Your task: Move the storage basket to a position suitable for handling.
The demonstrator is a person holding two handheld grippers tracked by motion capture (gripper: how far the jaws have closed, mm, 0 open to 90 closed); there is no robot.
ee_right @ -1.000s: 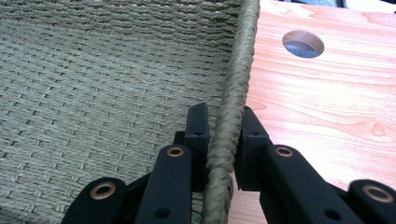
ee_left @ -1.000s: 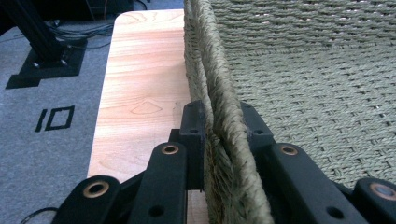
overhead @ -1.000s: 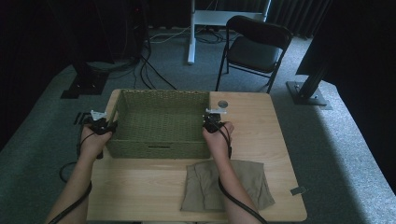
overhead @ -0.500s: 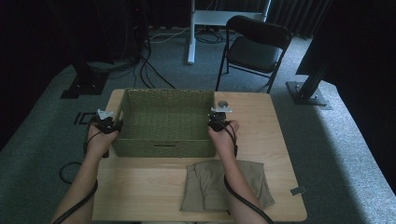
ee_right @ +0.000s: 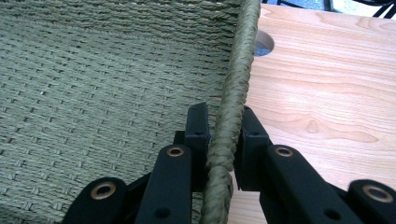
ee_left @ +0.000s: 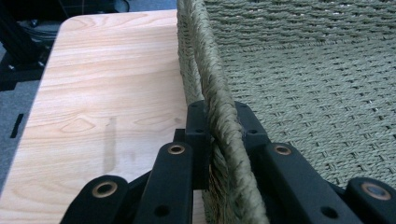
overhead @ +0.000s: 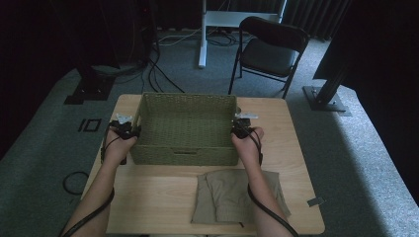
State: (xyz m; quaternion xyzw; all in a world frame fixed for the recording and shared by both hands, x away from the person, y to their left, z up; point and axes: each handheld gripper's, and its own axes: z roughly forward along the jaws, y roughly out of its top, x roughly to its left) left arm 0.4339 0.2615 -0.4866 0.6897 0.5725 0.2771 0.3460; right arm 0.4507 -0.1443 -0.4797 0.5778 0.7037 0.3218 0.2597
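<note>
The woven green basket (overhead: 185, 128) sits on the far half of the wooden worktop (overhead: 148, 197), its long sides running from nine to three o'clock, its open top facing up and its inside bare. A slot handle shows in the near wall.

The left tool (overhead: 129, 132) is at the basket's nine o'clock side, and in the left gripper view (ee_left: 219, 140) its two black jaws are clamped on the braided rim of that short wall, one jaw outside over the wood, the other inside over the woven floor. The right tool (overhead: 238, 129) is at the three o'clock side; in the right gripper view (ee_right: 224, 140) its jaws pinch the rim of the opposite short wall in the same way, one inside, one outside. Both tools are thus drawn narrow, each holding the basket's rim. The person's left hand (overhead: 118, 148) and right hand (overhead: 249, 145) grip the tools, forearms coming in from six o'clock, a black cable trailing back along each.

At the basket's five o'clock, near the worktop's front edge, lies a folded khaki garment (overhead: 222, 195), partly under the right forearm. A round hole (ee_right: 262, 43) in the worktop shows just outside the basket's far right corner.

Beyond the worktop at one o'clock stands a dark folding chair (overhead: 269, 49) on grey carpet (overhead: 356, 158).
</note>
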